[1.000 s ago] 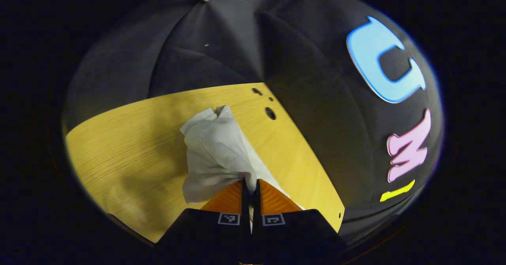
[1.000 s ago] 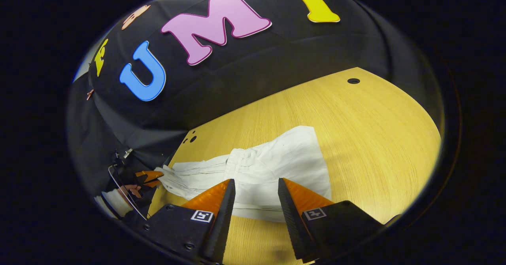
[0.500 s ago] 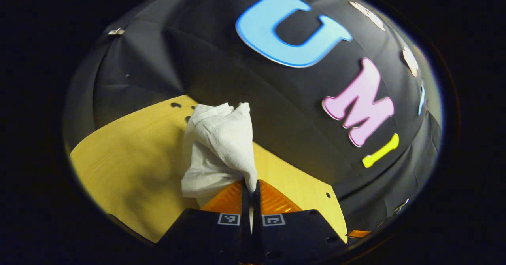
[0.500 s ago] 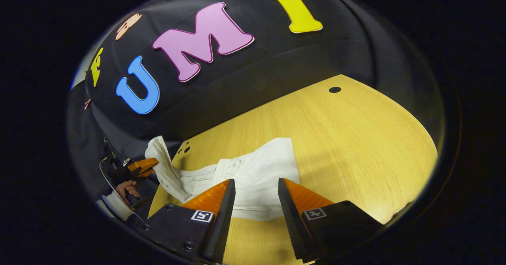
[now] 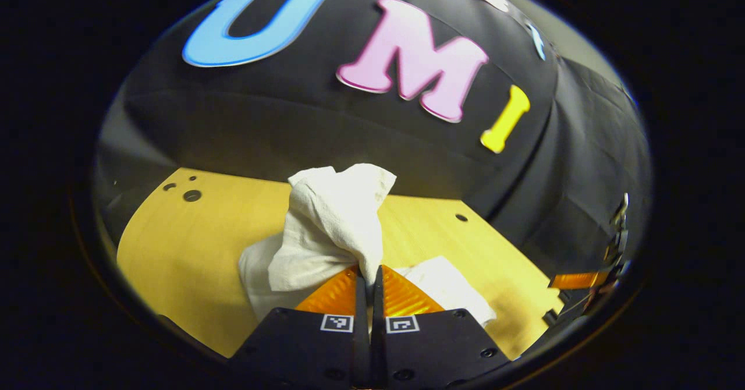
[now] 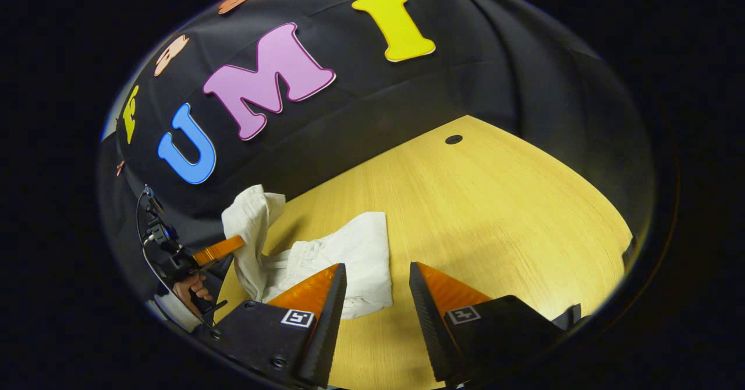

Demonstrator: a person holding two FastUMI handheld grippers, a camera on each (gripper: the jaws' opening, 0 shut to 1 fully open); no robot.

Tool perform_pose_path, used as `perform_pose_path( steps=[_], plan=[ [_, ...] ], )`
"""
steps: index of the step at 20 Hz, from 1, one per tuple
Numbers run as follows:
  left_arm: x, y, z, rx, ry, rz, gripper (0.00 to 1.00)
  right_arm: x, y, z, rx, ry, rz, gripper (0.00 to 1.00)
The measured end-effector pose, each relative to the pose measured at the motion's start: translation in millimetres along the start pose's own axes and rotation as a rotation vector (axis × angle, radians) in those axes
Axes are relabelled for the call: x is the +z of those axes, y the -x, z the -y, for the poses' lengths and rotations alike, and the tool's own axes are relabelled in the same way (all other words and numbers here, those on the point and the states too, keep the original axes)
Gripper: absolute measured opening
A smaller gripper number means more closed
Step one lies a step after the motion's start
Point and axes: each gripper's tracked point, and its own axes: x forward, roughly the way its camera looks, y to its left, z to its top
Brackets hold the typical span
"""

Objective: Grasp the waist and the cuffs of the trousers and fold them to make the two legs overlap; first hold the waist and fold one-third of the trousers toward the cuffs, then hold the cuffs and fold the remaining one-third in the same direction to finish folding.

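Observation:
White trousers [image 6: 343, 256] lie partly folded on the wooden table [image 6: 495, 215]. In the left gripper view my left gripper [image 5: 368, 279] is shut on a bunched end of the trousers [image 5: 334, 221], which is lifted off the table and stands up above the fingers. The rest of the cloth lies below and to the right of it. In the right gripper view the left gripper [image 6: 218, 250] shows at the far left, holding the raised end of cloth [image 6: 250, 215]. My right gripper [image 6: 375, 279] is open, hovering over the table just right of the folded part, holding nothing.
The table has small round holes [image 5: 191, 195] near its far corners, another hole [image 6: 453, 139] on the right side. The booth's black cloth wall [image 6: 349, 122] stands close behind the table. A person's hand [image 6: 192, 291] holds the left gripper at the table's left edge.
My left gripper has swung round and carried the lifted end of the trousers over toward the rest of the cloth. The right gripper has drifted right, off the folded cloth, still open.

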Motion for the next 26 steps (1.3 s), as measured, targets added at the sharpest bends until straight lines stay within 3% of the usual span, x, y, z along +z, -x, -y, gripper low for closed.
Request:
perform_pose_path(
  steps=[4, 7, 10, 14, 18, 20, 21, 23, 24, 25, 26],
  plan=[
    [-43.6, -29.5, 32.6, -0.060, -0.270, -0.120, 0.06, 14.1, 7.2, 27.8, -0.035, -0.017, 0.016, 0.68],
    [-69.5, -35.4, 39.2, -0.077, -0.513, -0.208, 0.06, 25.7, 11.2, 41.4, -0.050, -0.028, 0.030, 0.68],
    [-85.8, -32.8, 46.5, -0.114, -0.691, -0.264, 0.06, 31.2, 13.9, 51.1, -0.057, -0.031, 0.038, 0.68],
    [-105.0, -33.5, 45.3, -0.142, -0.822, -0.297, 0.06, 34.7, 13.9, 54.5, -0.059, -0.041, 0.043, 0.68],
    [-100.1, -42.2, 45.9, -0.179, -0.886, -0.312, 0.06, 37.7, 16.8, 50.4, -0.050, -0.023, 0.044, 0.67],
    [-100.2, -43.9, 43.4, -0.165, -0.950, -0.311, 0.07, 37.2, 17.1, 48.2, -0.047, -0.021, 0.042, 0.68],
    [-101.0, -40.1, 46.1, -0.171, -0.989, -0.310, 0.11, 37.2, 17.4, 47.5, -0.047, -0.026, 0.041, 0.68],
    [-103.0, -31.2, 56.5, -0.205, -1.057, -0.297, 0.53, 36.5, 20.1, 44.3, -0.047, -0.037, 0.042, 0.68],
    [-101.3, -27.1, 59.9, -0.210, -1.075, -0.282, 0.74, 36.9, 22.5, 41.4, -0.046, -0.040, 0.046, 0.58],
    [-97.7, -23.6, 64.5, -0.216, -1.074, -0.272, 0.95, 37.7, 25.5, 38.7, -0.043, -0.040, 0.048, 0.68],
    [-89.5, -18.7, 67.2, -0.215, -1.062, -0.259, 0.98, 37.0, 29.1, 35.8, -0.042, -0.037, 0.050, 0.68]
  ],
)
